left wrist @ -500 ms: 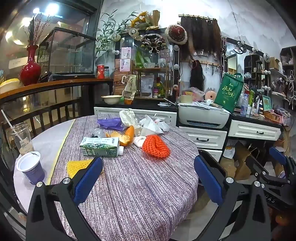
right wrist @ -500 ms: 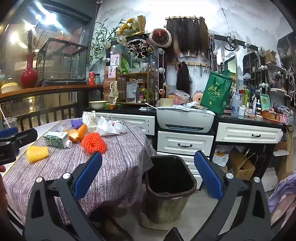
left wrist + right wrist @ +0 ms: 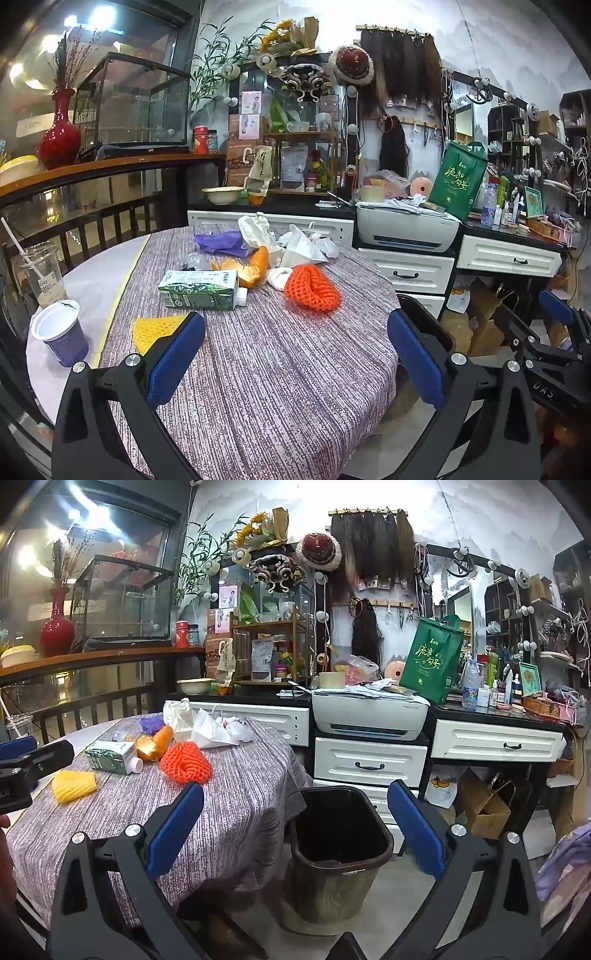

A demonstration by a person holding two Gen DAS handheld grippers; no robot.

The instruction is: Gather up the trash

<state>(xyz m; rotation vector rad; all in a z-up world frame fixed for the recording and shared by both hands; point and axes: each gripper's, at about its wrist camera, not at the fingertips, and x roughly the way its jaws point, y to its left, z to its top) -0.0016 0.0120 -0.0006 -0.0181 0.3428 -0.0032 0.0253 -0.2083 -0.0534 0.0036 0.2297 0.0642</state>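
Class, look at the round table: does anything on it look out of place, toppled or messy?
Yes. The green carton lies on its side beside orange peel, with an orange foam net, a yellow foam net and crumpled white bags strewn across the tablecloth.

The left gripper's blue pad (image 3: 176,354) hides 1 corner of the yellow foam net (image 3: 155,328). Behind the milk carton (image 3: 199,288), the crumpled clear wrapper (image 3: 194,261) is too small to identify.

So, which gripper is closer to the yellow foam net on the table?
Left. The left gripper hovers open just short of the yellow foam net, its left finger overlapping it in view. The right gripper is farther off, above the trash bin.
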